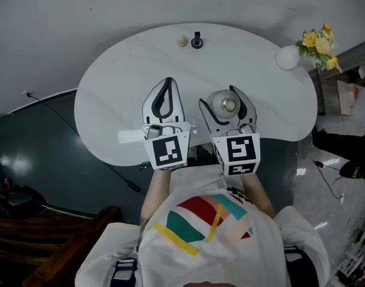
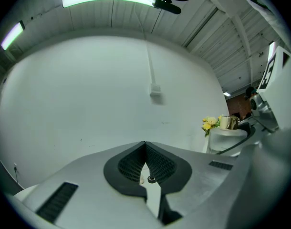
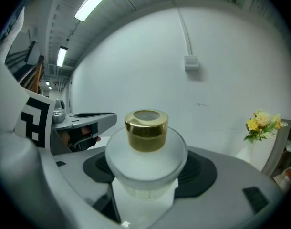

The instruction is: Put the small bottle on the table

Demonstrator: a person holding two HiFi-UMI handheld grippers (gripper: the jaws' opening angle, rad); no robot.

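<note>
Gripping the small bottle (image 3: 145, 156) round its frosted body, the right gripper (image 1: 219, 98) hangs over the white table (image 1: 122, 88) near its 6 o'clock edge. The gold cap (image 3: 146, 129) stands upright between the jaws, though whether the base touches the top I cannot tell. Just beside it at 9 o'clock, the left gripper (image 1: 167, 82) has its jaws pressed together on nothing. A pale knob (image 1: 182, 40) and a black one (image 1: 197, 40) sit at 12 o'clock, with yellow flowers (image 1: 317, 43) at 2 o'clock.
</note>
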